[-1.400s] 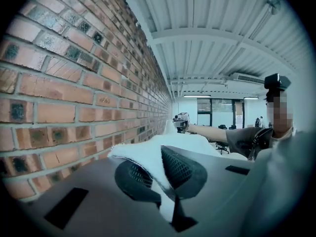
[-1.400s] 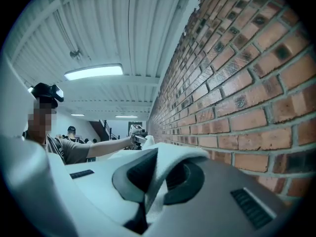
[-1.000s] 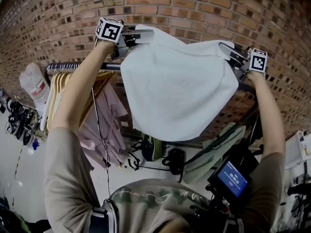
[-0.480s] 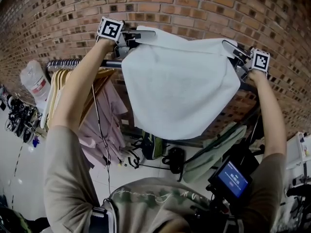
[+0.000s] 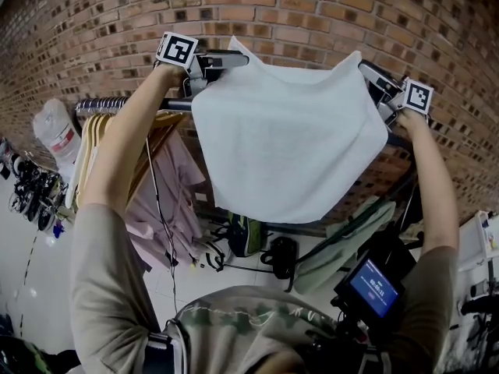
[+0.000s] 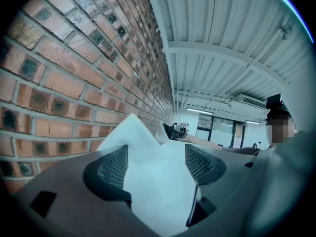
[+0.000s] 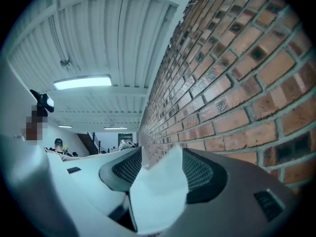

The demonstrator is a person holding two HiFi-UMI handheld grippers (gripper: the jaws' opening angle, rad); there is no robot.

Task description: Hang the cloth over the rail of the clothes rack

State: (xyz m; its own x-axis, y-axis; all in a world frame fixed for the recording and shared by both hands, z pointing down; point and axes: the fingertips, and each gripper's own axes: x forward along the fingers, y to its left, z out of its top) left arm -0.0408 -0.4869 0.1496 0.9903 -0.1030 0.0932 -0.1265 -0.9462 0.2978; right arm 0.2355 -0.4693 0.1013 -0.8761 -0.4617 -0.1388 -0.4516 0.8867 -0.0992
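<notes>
A: Head view: what sits nearest the camera?

B: The person's shoulders, and at the lower right a small device (image 5: pixel 373 288) with a lit blue screen. Two bare forearms (image 5: pixel 129 146) reach up and away, one on each side.

A: What do the hands carry?

B: Each hand holds a gripper. The left gripper (image 5: pixel 231 56) is at the top left corner of a white cloth (image 5: pixel 288 142). The right gripper (image 5: pixel 373 75) is at its top right corner. The cloth hangs spread between them, with its lower edge loose.

A: Are the jaws clamped on it?

B: No. Both pairs have just been opening and now stand spread. In the left gripper view a corner of the cloth stands between the two meshed pads (image 6: pixel 112 168), which sit wide on either side of it. The right gripper view shows the same: a cloth corner between parted pads (image 7: pixel 198 172), not pinched.

A: Where is the rail?

B: The dark rail (image 5: pixel 117 105) runs behind the cloth, a little below its top edge. Whether the cloth rests on it cannot be told. Left of the cloth, wooden hangers (image 5: pixel 95 142) and a pink garment (image 5: pixel 178 197) hang from the rail.

A: And farthest back?

B: A red brick wall (image 5: pixel 312 10).
</notes>
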